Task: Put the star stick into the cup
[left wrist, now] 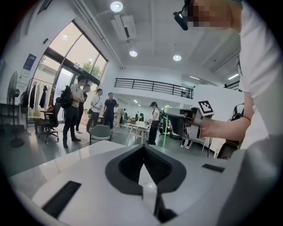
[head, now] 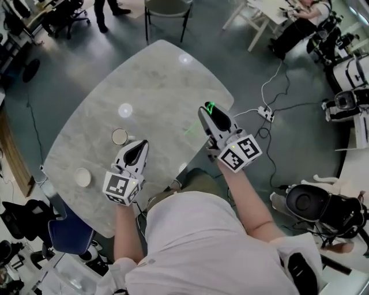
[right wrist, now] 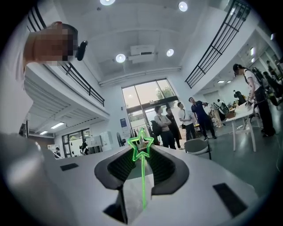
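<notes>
Right gripper (right wrist: pixel 142 160): jaws part closed, clamped on the star stick (right wrist: pixel 141 147). The green star sticks up just past the jaw tips and the thin shaft runs back down between the pads. In the head view this gripper is raised over the table's right edge and tilted, with the star at its tip. A green sliver of shaft shows beside and below it, toward the table (head: pixel 161 86).

Left gripper (left wrist: pixel 144 150): pads together at the tip, nothing between them. It's held low over the near-left part of the table, well apart from the right gripper. Its own view looks across at the right gripper, with the green shaft hanging down from that gripper's front end.

Cup (head: pixel 119 136): upright on the table, open top, just beyond the left gripper's tip. It's well left of the star stick, and the stick isn't in it.

A white round item (head: pixel 82 177) sits near the table's left edge, left of the left gripper. Can't tell if it's a cup or a lid.

Floor around the table: chair (head: pixel 167 11) at the far side, power strip (head: pixel 266 113) with cables to the right. Both gripper views show people standing in the room behind.
</notes>
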